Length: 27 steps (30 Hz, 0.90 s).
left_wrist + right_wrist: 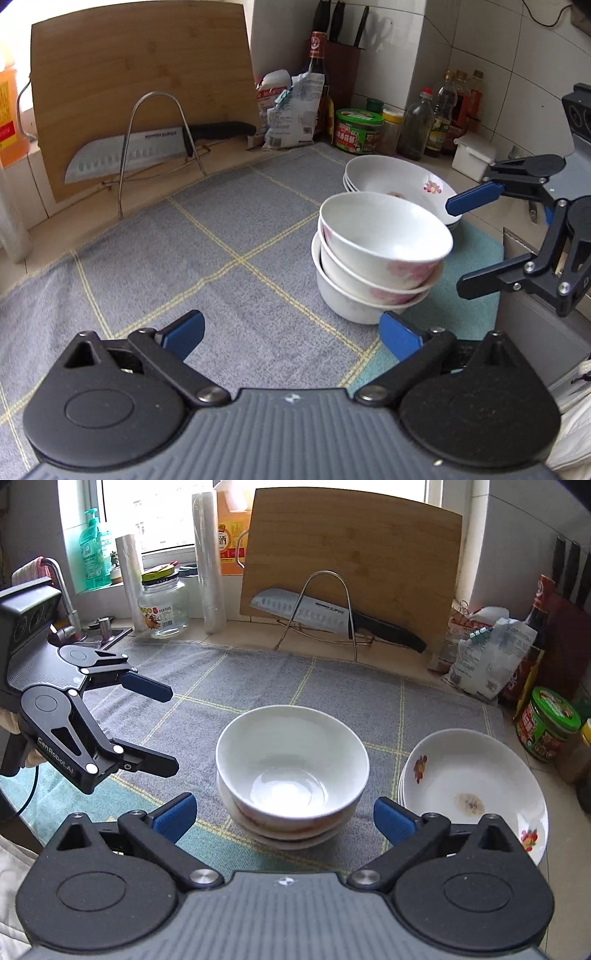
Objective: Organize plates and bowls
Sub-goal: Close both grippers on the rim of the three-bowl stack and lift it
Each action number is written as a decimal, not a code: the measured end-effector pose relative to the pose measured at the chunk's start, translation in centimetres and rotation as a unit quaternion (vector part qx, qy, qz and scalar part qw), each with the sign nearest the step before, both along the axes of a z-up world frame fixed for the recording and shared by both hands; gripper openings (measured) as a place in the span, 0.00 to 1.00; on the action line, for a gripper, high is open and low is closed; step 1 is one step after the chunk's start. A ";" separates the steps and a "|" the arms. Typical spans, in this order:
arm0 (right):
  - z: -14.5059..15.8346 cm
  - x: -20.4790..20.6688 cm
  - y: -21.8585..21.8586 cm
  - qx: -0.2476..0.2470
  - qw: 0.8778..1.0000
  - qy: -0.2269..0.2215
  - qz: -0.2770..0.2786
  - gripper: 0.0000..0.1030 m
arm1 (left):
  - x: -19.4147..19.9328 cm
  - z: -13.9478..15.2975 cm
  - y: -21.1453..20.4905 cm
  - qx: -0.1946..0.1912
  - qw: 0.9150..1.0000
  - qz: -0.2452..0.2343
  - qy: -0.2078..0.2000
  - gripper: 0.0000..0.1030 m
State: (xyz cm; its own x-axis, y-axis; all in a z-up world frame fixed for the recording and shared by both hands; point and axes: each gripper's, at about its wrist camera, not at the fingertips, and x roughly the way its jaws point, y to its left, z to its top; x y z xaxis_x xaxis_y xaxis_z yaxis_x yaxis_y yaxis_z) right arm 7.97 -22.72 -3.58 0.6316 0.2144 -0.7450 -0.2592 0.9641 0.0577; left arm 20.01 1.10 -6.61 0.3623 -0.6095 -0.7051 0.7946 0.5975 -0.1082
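Right gripper point(284, 818) spread wide and empty, bowl stack point(291, 771) just ahead between its fingertips, plates point(476, 786) off right; glazed, slippery, breakable, probably best pinched at the top rim.

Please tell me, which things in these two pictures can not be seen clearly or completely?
- Lower bowls, right wrist view: the top bowl hides their insides.
- Lower plates, both views: only rim edges show under the top plate, so the count is uncertain.
- Knife block, left wrist view: a bottle and bags cover its base.
- Bottle labels, left wrist view: too small to read.
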 end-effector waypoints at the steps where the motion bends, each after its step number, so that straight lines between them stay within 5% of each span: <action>1: -0.4 -0.1 0.2 -0.009 1.000 0.004 -0.004 1.00 | -0.2 -0.5 -0.1 0.005 1.000 0.003 0.003 0.97; 11: -6.2 1.0 -0.4 -0.046 0.998 0.042 0.011 1.00 | -1.1 -3.9 -3.4 0.059 0.997 -0.046 -0.002 0.97; 19: -7.2 1.9 -2.2 -0.027 0.995 0.037 0.094 1.00 | -1.3 -4.6 -6.9 0.082 0.993 -0.080 -0.023 0.97; 27: -7.2 1.6 -2.5 -0.027 0.985 0.021 0.168 1.00 | -0.8 -5.2 -8.4 0.115 0.990 -0.085 0.008 1.00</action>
